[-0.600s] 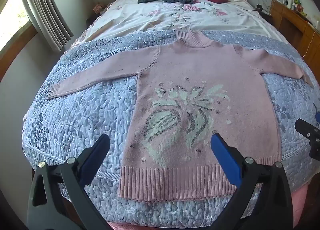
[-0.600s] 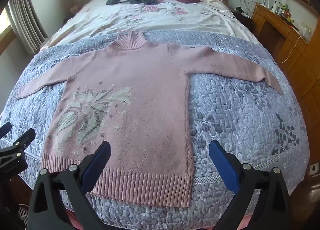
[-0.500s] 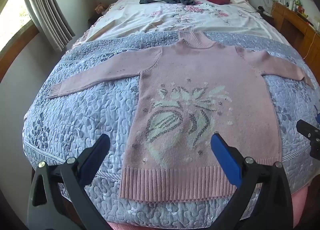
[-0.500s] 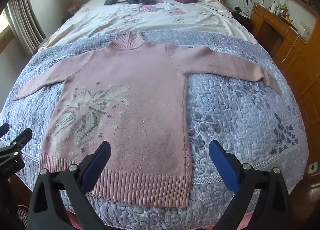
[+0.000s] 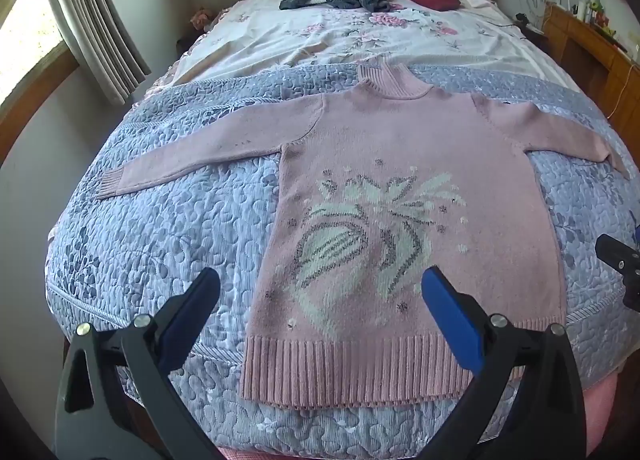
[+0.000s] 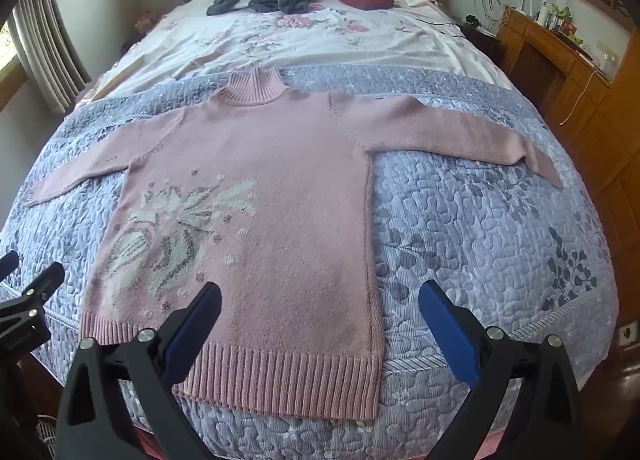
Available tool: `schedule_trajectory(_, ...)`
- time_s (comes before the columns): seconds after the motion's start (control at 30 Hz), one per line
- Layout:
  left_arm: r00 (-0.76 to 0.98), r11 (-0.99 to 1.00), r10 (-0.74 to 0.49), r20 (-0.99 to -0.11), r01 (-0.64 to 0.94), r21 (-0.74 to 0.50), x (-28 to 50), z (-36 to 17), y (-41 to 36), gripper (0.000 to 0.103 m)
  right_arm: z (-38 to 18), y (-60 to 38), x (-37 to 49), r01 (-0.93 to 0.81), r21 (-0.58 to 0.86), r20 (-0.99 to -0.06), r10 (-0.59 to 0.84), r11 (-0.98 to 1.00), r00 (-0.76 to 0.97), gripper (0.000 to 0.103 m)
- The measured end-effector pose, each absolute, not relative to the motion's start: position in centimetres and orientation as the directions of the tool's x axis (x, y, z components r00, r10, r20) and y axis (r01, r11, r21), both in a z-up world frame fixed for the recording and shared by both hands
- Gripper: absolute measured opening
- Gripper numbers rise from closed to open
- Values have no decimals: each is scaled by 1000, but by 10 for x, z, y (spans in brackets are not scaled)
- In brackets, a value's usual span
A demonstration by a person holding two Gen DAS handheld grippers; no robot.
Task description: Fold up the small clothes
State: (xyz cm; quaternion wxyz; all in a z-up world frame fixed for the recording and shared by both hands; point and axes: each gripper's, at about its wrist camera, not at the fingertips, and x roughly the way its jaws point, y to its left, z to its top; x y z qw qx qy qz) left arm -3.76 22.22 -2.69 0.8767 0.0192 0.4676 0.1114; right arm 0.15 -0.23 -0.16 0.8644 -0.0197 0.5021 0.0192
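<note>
Pink sweater (image 5: 404, 188) lies flat, face up, on the quilted grey bedspread (image 5: 168, 228): collar far, ribbed hem (image 5: 352, 368) at the near edge, both sleeves spread out to the sides. No fold made yet, so you're at the approach step.

Your left gripper (image 5: 320, 300) hangs above the near hem, jaws spread wide, holding nothing. Your right gripper (image 6: 320, 312) is likewise released and empty, over the hem's right corner (image 6: 360, 388).

Next move, as I judge it: pick a first fold. Either take a sleeve cuff, left cuff (image 5: 110, 182) or right cuff (image 6: 544, 164), and bring it across the body, or pinch both hem corners and carry them toward the collar (image 6: 256, 90). Knit looks thick and floppy, so grip past the edge, both layers, or it'll drag unevenly.
</note>
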Motion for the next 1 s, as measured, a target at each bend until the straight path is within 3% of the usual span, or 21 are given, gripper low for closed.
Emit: schedule_trajectory(1.0, 528, 971, 224, -819, -189, 144, -40, -30, 226, 100, 0, -8, 3, -46, -5, -864, 19, 999, 504, 99)
